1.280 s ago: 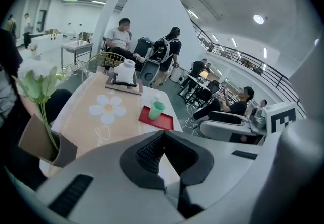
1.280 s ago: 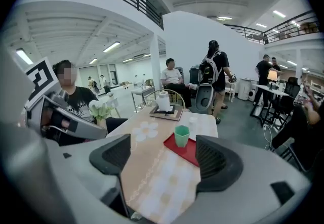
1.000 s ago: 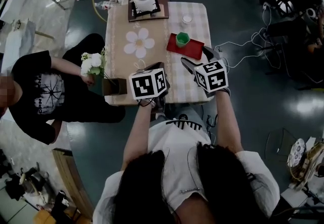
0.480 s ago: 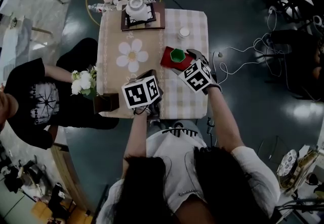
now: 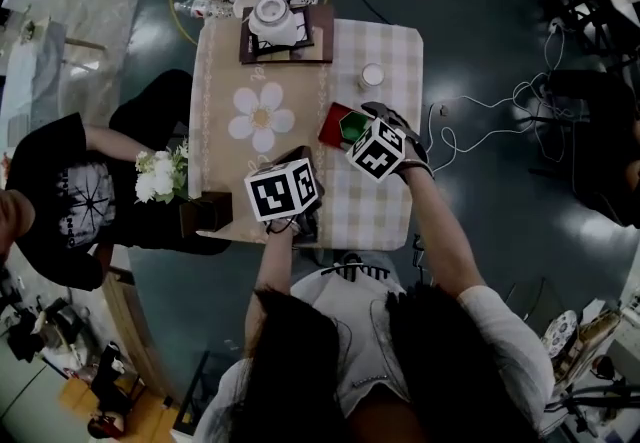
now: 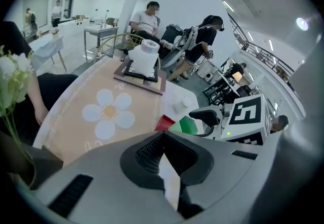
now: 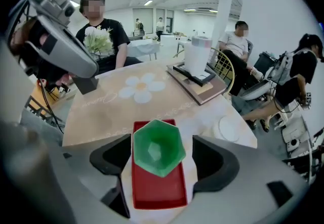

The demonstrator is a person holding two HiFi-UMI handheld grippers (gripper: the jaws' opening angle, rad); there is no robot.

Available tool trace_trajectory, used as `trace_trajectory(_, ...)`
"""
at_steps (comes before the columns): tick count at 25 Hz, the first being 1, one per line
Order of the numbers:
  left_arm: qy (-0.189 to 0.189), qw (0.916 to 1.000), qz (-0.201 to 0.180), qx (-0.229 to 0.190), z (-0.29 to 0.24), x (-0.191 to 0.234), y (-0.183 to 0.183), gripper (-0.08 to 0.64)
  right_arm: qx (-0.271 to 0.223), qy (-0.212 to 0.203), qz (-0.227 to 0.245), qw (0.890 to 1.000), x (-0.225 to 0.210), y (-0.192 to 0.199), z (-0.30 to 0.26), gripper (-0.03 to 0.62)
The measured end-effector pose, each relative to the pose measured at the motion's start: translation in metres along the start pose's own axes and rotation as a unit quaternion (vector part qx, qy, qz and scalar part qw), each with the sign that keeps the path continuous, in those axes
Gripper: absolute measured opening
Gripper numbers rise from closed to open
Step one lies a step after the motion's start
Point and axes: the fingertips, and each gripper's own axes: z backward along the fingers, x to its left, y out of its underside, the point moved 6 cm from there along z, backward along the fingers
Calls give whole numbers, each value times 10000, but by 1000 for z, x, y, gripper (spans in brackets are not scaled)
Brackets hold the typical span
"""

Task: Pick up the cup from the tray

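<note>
A green six-sided cup (image 7: pixel 158 148) stands upright on a small red tray (image 7: pixel 158 195) on the table's right half. My right gripper (image 7: pixel 161 147) is open, with one jaw on each side of the cup and a narrow gap at both sides. From the head view the cup (image 5: pixel 349 127) shows just past the right gripper's marker cube (image 5: pixel 377 148). My left gripper (image 5: pixel 303 157) hovers over the near table edge with nothing in it. Its jaws (image 6: pixel 162 135) meet at the tips. From the left gripper view the cup (image 6: pixel 188 125) lies ahead to the right.
A white pot (image 5: pixel 272 17) on a wooden board sits at the table's far end, and a small white lid (image 5: pixel 372 75) lies beyond the tray. White flowers (image 5: pixel 158 175) in a dark box stand at the left edge, beside a seated person (image 5: pixel 60 201). Cables trail on the floor at right.
My right gripper has moved forward over the table until its jaws flank the green cup. The left gripper stays near the front edge. The head camera has shifted a little.
</note>
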Motion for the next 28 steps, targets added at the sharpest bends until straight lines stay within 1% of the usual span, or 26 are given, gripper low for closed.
trace_trajectory(5, -63, 9999, 103, 61, -9, 6, -1, 8, 138, -233, 66, 9996, 1, 1, -12, 378)
trace_trajectory(6, -71, 9999, 120, 71, -10, 7, 0, 8, 149, -253, 72, 9995, 0, 0, -13, 339)
trace_trajectory(12, -91, 9998, 160, 63, -9, 10, 6, 8, 166, -287, 17, 9994, -1, 1, -12, 322)
trace_trajectory(16, -100, 9998, 153, -11, -3, 13, 6, 8, -17, -189, -19, 9998, 5, -6, 3, 322)
trace_trajectory(18, -123, 9997, 183, -51, 1, 16, 6, 8, -71, -212, 99, 9997, 15, -10, 14, 322)
trace_trajectory(21, -133, 9997, 203, -59, 6, 17, 10, 8, -22, -262, 358, 9990, 36, -10, 26, 322)
trace_trajectory(24, -146, 9997, 181, -55, 9, 19, 12, 8, -4, -421, 424, 9982, 61, -7, 27, 322)
trace_trajectory(28, -140, 9997, 177, -42, 11, 20, 16, 8, 161, -594, 501, 9968, 94, 3, 17, 322)
